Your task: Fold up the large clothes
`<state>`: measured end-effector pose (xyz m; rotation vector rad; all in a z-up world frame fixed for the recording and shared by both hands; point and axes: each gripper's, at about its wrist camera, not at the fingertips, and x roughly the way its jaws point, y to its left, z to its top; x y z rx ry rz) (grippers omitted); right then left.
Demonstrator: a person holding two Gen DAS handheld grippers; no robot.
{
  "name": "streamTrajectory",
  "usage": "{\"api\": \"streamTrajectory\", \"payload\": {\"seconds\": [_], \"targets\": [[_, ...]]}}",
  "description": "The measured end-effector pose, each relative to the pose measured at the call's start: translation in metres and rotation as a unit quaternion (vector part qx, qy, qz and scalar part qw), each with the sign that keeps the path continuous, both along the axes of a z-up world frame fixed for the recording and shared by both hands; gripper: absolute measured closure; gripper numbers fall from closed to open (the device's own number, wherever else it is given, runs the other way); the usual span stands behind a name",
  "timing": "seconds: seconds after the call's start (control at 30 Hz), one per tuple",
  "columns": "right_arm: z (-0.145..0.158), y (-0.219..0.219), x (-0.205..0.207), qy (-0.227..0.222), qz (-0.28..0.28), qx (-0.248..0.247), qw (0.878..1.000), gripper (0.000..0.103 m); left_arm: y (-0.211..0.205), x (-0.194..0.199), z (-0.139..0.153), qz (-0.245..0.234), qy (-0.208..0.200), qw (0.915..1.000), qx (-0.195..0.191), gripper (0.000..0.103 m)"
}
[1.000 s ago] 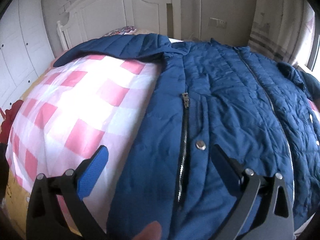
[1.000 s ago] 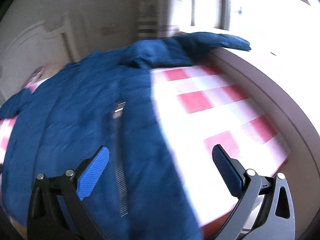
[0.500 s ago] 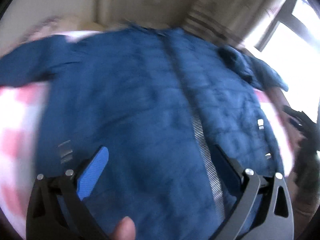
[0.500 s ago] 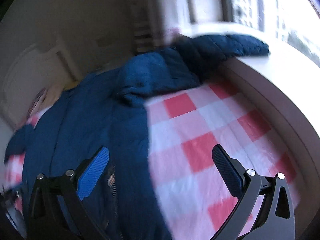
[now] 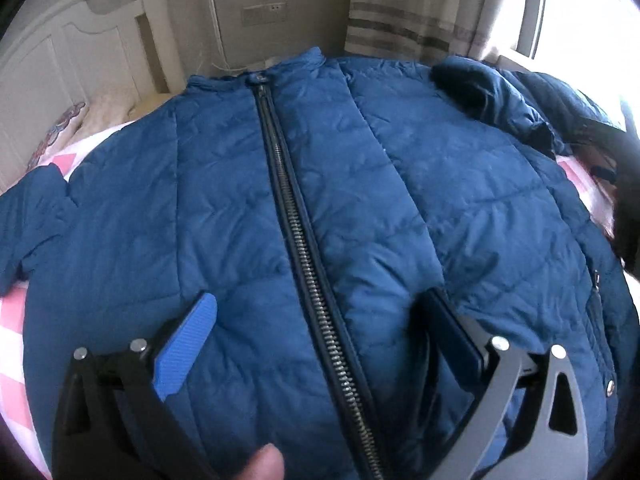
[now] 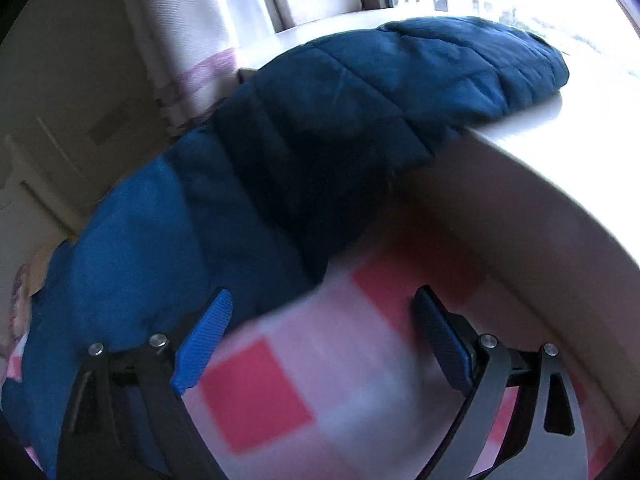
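Note:
A large navy quilted jacket [image 5: 460, 200] lies front up on the bed, zipped along its centre zipper [image 5: 304, 248], collar at the far end. My left gripper [image 5: 320, 316] is open and empty, hovering just above the lower front, straddling the zipper. In the right wrist view the jacket's sleeve [image 6: 420, 64] stretches across onto the white window ledge [image 6: 580, 168]. My right gripper [image 6: 320, 316] is open and empty, low over the pink checked sheet [image 6: 288, 380] beside the jacket's side edge [image 6: 168, 248].
A white headboard [image 5: 60, 64] stands at the far left, with a pillow [image 5: 68, 120] under it. A striped curtain [image 5: 408, 12] and window are at the far right. The ledge runs along the bed's right side. A dark shape [image 5: 624, 184] sits at the right edge.
Both grippers have swung. The left moved from the jacket's left edge to above the centre zipper. The right moved up the bed's right side toward the sleeve and ledge. Both stayed open.

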<state>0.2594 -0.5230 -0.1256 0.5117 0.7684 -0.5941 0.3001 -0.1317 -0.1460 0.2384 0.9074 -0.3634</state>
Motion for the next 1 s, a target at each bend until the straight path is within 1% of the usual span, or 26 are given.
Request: {"api": "streamTrajectory", "payload": {"seconds": [0.1,0.13,0.17,0.2,0.23,0.27,0.3,0.33,0.4,0.43,0.47,0.5,0.53,0.6,0.63,0.7,0.73,0.77,0.8,0.83,0.9,0.97,1.0], "targets": [[0.002,-0.005,0.013,0.008,-0.008,-0.021,1.000,0.015,-0.004,0.002,-0.002,0.003,0.001,1.0000,0.001,0.002],[0.001,-0.004,0.018,0.016,-0.008,-0.033,0.999,0.019,-0.005,0.006,-0.003,0.004,0.005,1.0000,-0.003,0.002],[0.001,-0.002,0.022,0.019,-0.003,-0.041,0.999,0.026,-0.002,0.005,-0.002,0.004,0.007,0.9999,-0.007,0.002],[0.000,-0.001,0.026,0.019,0.003,-0.046,0.999,0.030,-0.003,0.007,-0.003,0.003,0.010,0.9999,-0.009,0.002],[0.000,0.003,0.028,0.018,0.014,-0.054,0.998,0.038,-0.003,0.008,-0.003,0.003,0.012,0.9999,-0.011,0.002],[0.001,0.004,0.028,0.014,0.017,-0.056,0.998,0.044,-0.001,0.006,-0.002,0.002,0.013,0.9999,-0.011,0.002],[0.002,0.003,0.025,0.004,0.014,-0.056,0.998,0.047,0.001,0.004,-0.002,0.001,0.014,0.9998,-0.011,0.002],[0.004,0.001,0.020,-0.011,0.013,-0.052,0.999,0.055,0.001,0.003,-0.001,0.001,0.014,0.9998,-0.011,0.002],[0.007,0.000,0.010,-0.042,0.011,-0.045,0.998,0.064,0.001,0.004,-0.001,-0.003,0.017,0.9998,-0.008,0.002],[0.008,0.001,0.007,-0.049,0.010,-0.046,0.998,0.076,0.001,0.004,-0.001,-0.005,0.019,0.9998,-0.008,0.002],[0.009,0.003,0.008,-0.053,0.013,-0.050,0.997,0.083,0.002,0.004,-0.001,-0.006,0.021,0.9997,-0.007,0.002],[0.011,0.008,0.008,-0.057,0.020,-0.056,0.997,0.084,0.003,0.004,-0.001,-0.006,0.021,0.9997,-0.006,0.002],[0.017,0.019,0.007,-0.062,0.035,-0.075,0.995,0.085,0.003,0.003,-0.001,-0.006,0.021,0.9998,-0.004,0.002],[0.038,0.043,0.010,-0.083,0.069,-0.105,0.989,0.086,0.003,0.001,-0.001,-0.003,0.016,0.9999,0.000,0.002],[0.057,0.064,0.012,-0.102,0.097,-0.123,0.982,0.086,0.003,0.001,0.000,-0.002,0.014,0.9999,0.000,0.002],[0.081,0.092,0.017,-0.125,0.136,-0.140,0.973,0.086,0.007,-0.001,0.001,0.008,0.009,0.9999,-0.004,0.002],[0.097,0.116,0.020,-0.140,0.167,-0.154,0.964,0.086,0.010,-0.002,0.003,0.015,0.004,0.9999,-0.007,0.008],[0.108,0.134,0.022,-0.148,0.190,-0.164,0.956,0.086,0.015,-0.005,0.006,0.025,-0.003,0.9996,-0.012,0.011],[0.119,0.160,0.026,-0.157,0.226,-0.173,0.946,0.086,0.021,-0.009,0.010,0.039,-0.008,0.9991,-0.015,0.017],[0.125,0.179,0.027,-0.162,0.251,-0.176,0.938,0.086,0.026,-0.013,0.014,0.044,-0.010,0.9988,-0.018,0.019],[0.130,0.216,0.030,-0.168,0.308,-0.173,0.920,0.085,0.040,-0.030,0.028,0.056,-0.029,0.9978,-0.020,0.019],[0.122,0.264,0.038,-0.156,0.387,-0.156,0.895,0.085,0.059,-0.048,0.041,0.074,-0.051,0.9957,-0.024,0.019],[0.115,0.281,0.039,-0.144,0.415,-0.149,0.886,0.085,0.070,-0.055,0.045,0.085,-0.058,0.9944,-0.024,0.019]]}}
